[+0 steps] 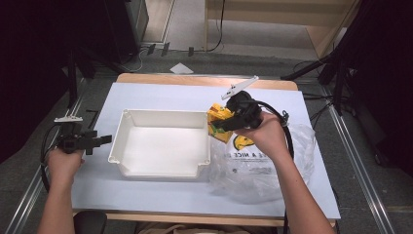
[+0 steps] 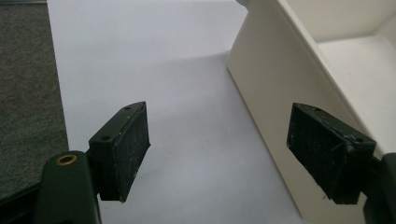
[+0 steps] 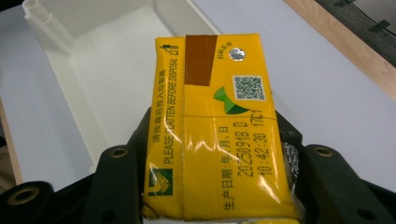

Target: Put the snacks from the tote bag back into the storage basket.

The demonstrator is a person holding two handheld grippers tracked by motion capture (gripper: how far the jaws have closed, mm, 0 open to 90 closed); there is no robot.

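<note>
A yellow drink carton with a foil straw hole and printed date sits between the jaws of my right gripper, which is shut on it. From above, the same yellow carton hangs at the right rim of a white tray, with my right gripper pointing left. Left of the tray my left gripper is held level and open. Its pads have nothing between them, and the tray's outer wall stands just beyond the right pad.
A crumpled clear plastic bag with printed text lies on the pale blue table top under my right forearm. The table's wooden edge runs at the right. Tripod legs and cables stand on the floor around the table.
</note>
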